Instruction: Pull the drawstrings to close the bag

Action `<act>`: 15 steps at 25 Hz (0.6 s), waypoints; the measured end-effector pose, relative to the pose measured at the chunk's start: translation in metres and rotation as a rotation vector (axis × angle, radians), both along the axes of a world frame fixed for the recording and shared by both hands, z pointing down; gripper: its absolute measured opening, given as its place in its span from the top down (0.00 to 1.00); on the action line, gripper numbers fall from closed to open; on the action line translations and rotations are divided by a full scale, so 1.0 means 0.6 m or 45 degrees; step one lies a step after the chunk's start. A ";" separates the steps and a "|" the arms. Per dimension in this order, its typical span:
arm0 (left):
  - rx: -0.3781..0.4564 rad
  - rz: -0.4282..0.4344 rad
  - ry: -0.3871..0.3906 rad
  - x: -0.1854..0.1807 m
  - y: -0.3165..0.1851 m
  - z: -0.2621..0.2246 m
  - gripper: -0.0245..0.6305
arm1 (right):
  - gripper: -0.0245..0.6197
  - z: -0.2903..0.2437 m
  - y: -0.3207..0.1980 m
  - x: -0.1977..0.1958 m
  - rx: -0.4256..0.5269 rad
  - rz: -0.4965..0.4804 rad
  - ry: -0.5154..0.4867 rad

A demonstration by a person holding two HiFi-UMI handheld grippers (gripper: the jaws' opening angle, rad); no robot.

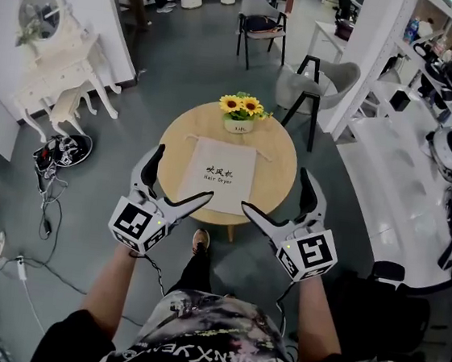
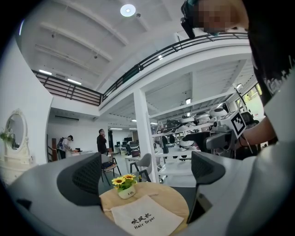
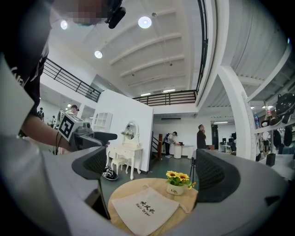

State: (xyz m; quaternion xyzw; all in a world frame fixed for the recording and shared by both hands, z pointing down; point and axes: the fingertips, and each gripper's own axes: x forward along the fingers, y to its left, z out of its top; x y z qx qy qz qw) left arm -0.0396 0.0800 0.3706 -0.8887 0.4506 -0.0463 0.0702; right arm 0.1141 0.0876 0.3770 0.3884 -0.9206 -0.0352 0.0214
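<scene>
Left claw point(image 1: 183, 173): jaws spread wide with nothing between them, held up off the near-left edge of the round worktop point(image 1: 280, 170).
Right claw point(image 1: 274, 190): jaws also wide apart and gripping nothing, level with the left claw, off the near-right edge.
Bag point(image 1: 220, 175): beige cloth, lying flat on the worktop ahead of both claws and between them, touched by neither.
Drawstrings point(image 1: 261, 153): thin cords lying loose at the bag's far corners, beyond both claws.
Flower pot point(image 1: 240, 117): sunflowers, just past the bag's far edge.
</scene>
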 end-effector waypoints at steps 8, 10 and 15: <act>-0.024 0.014 0.016 -0.015 -0.081 0.018 0.07 | 0.05 0.018 -0.079 -0.014 -0.023 0.022 0.008; -0.028 0.015 0.019 -0.022 -0.103 0.023 0.07 | 0.05 0.022 -0.101 -0.019 -0.029 0.029 0.010; -0.047 0.024 0.032 -0.040 -0.164 0.034 0.07 | 0.05 0.031 -0.160 -0.034 -0.044 0.046 0.018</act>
